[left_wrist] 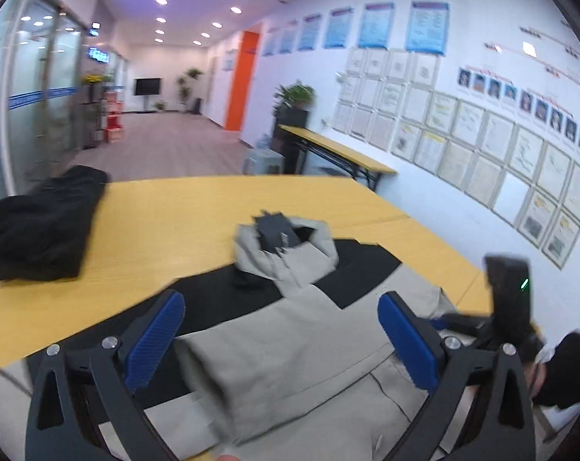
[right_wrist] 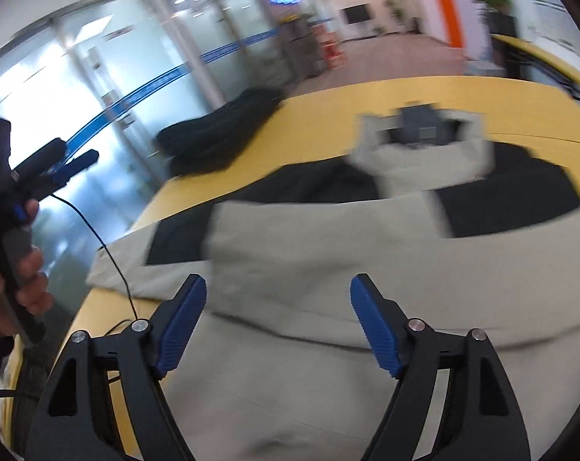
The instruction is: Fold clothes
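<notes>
At the far left of the yellow tabletop (left_wrist: 197, 207) lies a bundled black garment (left_wrist: 40, 223), well apart from the rest. Nearer and to the right, a beige and black hooded jacket (left_wrist: 290, 345) is spread flat across the tabletop, its hood (left_wrist: 286, 253) at the far end with a dark lining showing inside.

The left hand-held gripper (left_wrist: 282, 330) hovers over the jacket's near part with its blue pads (left_wrist: 155, 334) spread wide and nothing between them. In the right wrist view a hand (right_wrist: 25, 269) holds this tool's grip at the left edge, a thin black cable (right_wrist: 98, 238) trailing from it.

The right hand-held gripper (right_wrist: 278, 319) is likewise spread wide above the beige cloth, gripping nothing. Both views are blurred.
</notes>
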Demonstrator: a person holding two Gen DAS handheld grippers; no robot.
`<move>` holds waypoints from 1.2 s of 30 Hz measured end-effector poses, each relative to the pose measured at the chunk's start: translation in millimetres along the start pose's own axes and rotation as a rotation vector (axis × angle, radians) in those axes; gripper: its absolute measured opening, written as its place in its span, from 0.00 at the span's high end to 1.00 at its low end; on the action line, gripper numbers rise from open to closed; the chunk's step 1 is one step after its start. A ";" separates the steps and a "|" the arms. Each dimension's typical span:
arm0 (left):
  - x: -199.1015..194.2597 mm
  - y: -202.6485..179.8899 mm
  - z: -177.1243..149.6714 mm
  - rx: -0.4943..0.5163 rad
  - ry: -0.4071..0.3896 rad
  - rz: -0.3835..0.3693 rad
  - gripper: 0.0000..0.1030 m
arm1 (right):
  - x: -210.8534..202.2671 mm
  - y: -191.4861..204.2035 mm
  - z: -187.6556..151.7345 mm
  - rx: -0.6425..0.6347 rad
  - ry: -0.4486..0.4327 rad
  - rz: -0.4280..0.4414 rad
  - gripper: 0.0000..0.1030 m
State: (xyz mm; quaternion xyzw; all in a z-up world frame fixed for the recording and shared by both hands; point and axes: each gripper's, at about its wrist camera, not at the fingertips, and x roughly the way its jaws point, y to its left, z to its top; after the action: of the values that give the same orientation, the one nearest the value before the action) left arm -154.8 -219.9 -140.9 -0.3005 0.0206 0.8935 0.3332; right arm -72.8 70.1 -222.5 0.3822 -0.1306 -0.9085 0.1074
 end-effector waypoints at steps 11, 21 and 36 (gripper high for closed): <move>148.2 -20.3 -98.9 -0.112 0.351 0.162 0.00 | -24.0 -237.7 -21.0 0.194 0.183 -0.404 0.24; 113.6 -19.5 -103.4 -0.195 0.299 0.282 0.00 | -45.1 -206.4 -10.8 0.112 0.137 -0.307 0.26; -205.5 179.6 -207.2 -1.305 -0.142 0.751 0.00 | -33.5 -29.8 27.2 -0.146 0.124 -0.005 0.16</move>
State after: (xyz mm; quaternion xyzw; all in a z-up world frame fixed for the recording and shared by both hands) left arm -32.9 -528.4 -226.7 -0.3514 -0.4331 0.7950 -0.2387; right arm -72.4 112.3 -191.3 0.4292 -0.0562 -0.8905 0.1404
